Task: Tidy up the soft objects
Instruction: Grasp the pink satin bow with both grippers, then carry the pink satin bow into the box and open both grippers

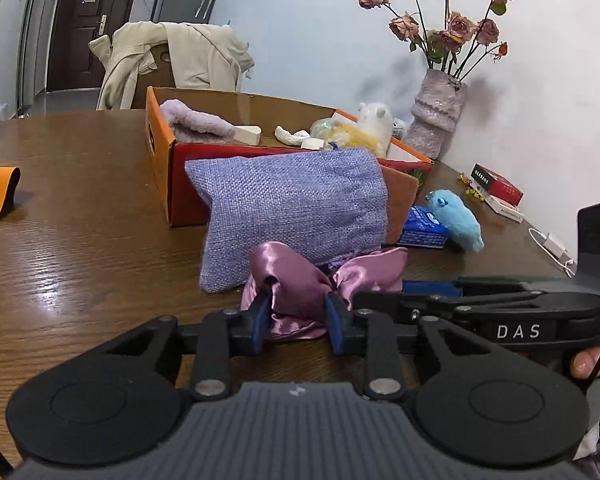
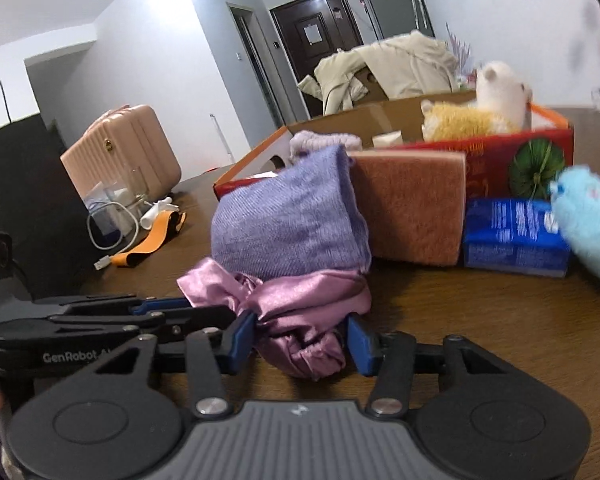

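Note:
A pink satin cloth (image 1: 296,280) lies bunched on the brown table, in front of a purple woven pouch (image 1: 292,208) that leans on an orange sponge (image 1: 404,196). My left gripper (image 1: 298,316) is shut on one part of the satin cloth. My right gripper (image 2: 302,338) straddles another bunch of the same satin cloth (image 2: 300,312), with its jaws apart and a gap on the right side. The purple pouch (image 2: 288,220) and the sponge (image 2: 412,208) stand just behind. The open cardboard box (image 1: 172,184) holds a lilac plush, a yellow plush and a white plush.
A blue plush (image 1: 456,216) lies on a blue packet (image 1: 424,228) right of the sponge. A vase of dried roses (image 1: 436,116) and red and white boxes (image 1: 500,192) stand at the far right. A pink suitcase (image 2: 124,152), cables and an orange strap (image 2: 152,236) lie left.

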A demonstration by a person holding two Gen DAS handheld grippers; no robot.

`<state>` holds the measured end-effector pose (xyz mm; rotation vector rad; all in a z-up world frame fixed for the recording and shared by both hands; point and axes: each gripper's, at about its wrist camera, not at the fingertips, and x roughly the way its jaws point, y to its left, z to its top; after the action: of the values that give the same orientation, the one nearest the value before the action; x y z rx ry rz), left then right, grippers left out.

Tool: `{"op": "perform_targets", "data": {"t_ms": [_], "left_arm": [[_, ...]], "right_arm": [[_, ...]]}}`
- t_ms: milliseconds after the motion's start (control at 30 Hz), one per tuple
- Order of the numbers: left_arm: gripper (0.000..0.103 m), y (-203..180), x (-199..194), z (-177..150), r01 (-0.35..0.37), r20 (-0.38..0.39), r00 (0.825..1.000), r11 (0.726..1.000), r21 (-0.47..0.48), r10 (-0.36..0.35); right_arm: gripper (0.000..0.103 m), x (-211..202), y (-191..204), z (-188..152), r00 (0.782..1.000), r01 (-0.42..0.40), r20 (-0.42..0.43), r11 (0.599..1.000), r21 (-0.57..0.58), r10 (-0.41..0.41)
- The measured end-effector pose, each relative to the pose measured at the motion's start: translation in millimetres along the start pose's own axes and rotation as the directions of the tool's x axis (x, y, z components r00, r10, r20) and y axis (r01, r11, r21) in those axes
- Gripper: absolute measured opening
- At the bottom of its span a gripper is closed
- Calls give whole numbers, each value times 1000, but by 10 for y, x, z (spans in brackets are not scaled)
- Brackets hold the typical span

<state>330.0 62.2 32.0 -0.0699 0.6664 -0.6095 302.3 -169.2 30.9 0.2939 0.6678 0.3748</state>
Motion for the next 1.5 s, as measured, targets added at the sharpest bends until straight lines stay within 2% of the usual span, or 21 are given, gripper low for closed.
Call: {"op": "perform_targets", "data": {"t_ms": [233,333,400,533,667,767,967,1100,1233,1367,1500], "left_arm": [[29,-17,12,-40,5,15,1000,1000,8,-5],[24,-9,5,-41,15,11,1000,1000,6,-15],[15,-47,-34,-25,21,2,1000,1000,22,-21],[10,-205,-270,-45,32,8,999,999,23,-32],[10,-377,-674,-24,47,81,995,998,30,-49],[10,-476,-896,108,58,149,987,997,41,-63],[10,-474,-937,556,49,199,978,998,46,-57],[10,-363,-737,866,5,229,973,999,49,-16],[10,-157,-333,1227,-49,228,973,999,19,43],[10,185,292,1600,-102,147,984,995,-21,104],[13,478,895,1708,-205,73,975,978,-43,208]], "right_arm": [[34,-1,-13,-8,1000,-21,0,1000,4,21],[27,-12,-25,-17,1000,-27,4,1000,5,27],[25,-35,-16,-32,1000,-22,7,1000,0,22],[20,-229,115,-97,1000,2,25,999,-48,-1],[20,-589,307,-130,998,-23,62,995,-95,29],[20,-841,412,1,991,-38,125,991,-127,54],[20,-982,508,451,976,-30,207,981,-191,70],[20,-793,514,796,973,-18,217,969,-245,73],[20,-322,359,1299,983,-21,174,969,-248,66],[21,382,128,1771,996,-24,75,982,-190,38],[24,1057,-67,2031,1000,-8,-11,991,-135,7]]}}
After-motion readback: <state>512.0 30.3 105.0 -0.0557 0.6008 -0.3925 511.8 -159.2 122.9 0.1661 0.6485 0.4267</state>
